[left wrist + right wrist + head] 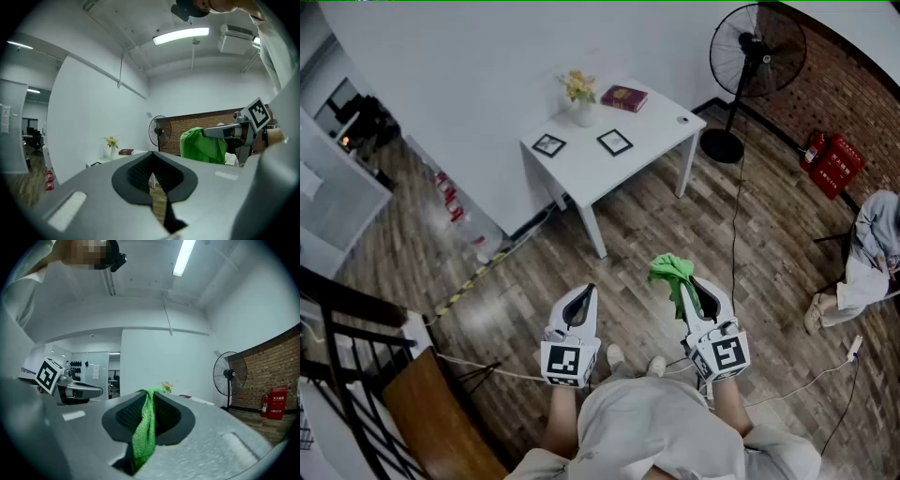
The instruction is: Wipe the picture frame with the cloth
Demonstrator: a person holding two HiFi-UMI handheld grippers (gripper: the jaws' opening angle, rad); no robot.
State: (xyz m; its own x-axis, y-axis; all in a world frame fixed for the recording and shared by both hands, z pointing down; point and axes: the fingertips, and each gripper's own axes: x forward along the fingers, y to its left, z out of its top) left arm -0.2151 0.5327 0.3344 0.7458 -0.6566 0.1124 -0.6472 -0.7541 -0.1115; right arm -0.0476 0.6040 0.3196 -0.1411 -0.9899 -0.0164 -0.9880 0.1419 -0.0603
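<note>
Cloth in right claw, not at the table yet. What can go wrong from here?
1. The cloth is pinched by a narrow strip in the right claw; it may slip out mid-wipe.
2. Two frames lie flat on the table near the vase; wiping may shove one into it.
3. A cable crosses the floor by the feet: trip risk.

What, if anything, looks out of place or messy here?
Nothing is spilled or broken. The two picture frames lie flat on the white table rather than standing, and a loose white cable trails across the floor by the person's feet. The green cloth hangs pinched in the right gripper.
</note>
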